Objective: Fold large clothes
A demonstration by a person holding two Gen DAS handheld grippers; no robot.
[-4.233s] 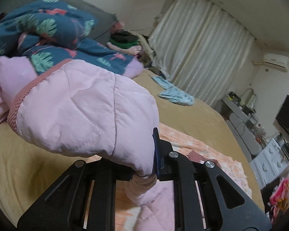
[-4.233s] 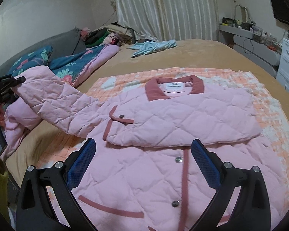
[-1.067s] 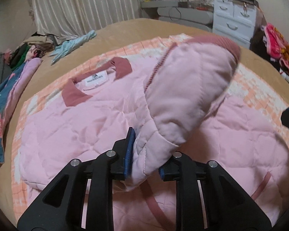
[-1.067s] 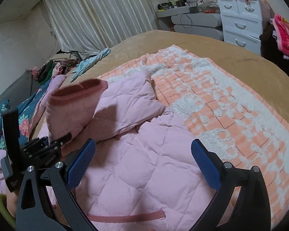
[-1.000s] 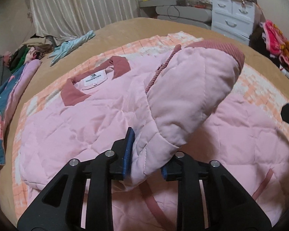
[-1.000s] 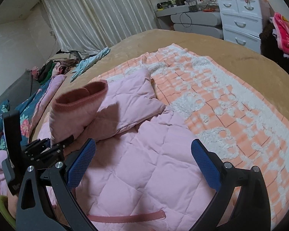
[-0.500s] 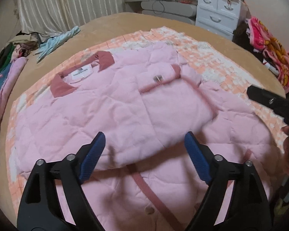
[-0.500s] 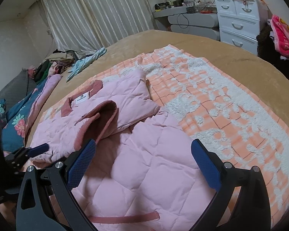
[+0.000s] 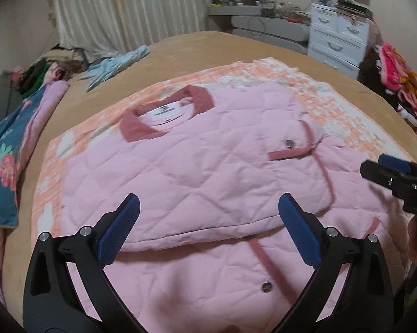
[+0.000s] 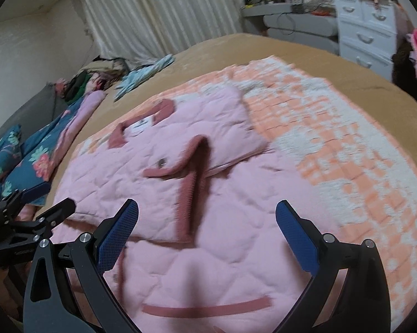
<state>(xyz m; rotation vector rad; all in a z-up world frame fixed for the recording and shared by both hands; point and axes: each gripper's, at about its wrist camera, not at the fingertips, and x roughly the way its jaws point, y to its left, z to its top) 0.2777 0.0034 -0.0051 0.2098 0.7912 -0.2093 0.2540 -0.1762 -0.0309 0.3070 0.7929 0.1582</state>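
Change: since a second ago the left gripper (image 9: 208,219) has let go of the sleeve (image 9: 208,177), its jaws have just been opening with nothing between them, and the sleeve now lies flat across the jacket's chest.
Left jaws: spread wide, released, hovering above the jacket (image 9: 197,249) without touching it.
Right jaws: spread wide, empty; the right gripper (image 10: 207,222) hangs over the jacket's lower half, and its tip shows at 3 o'clock in the left view.
Jacket: pink, quilted, front up on the orange-and-white blanket (image 9: 266,72), collar (image 9: 166,111) toward 12 o'clock.
Sleeve: folded over the chest, its dark-pink cuff (image 9: 323,172) toward 3 o'clock in the left view.
Blanket: spread on the tan bed (image 9: 208,44).
Surroundings: blue cloth (image 9: 116,63) at 11 o'clock, white drawers (image 9: 338,36) at 1 o'clock.
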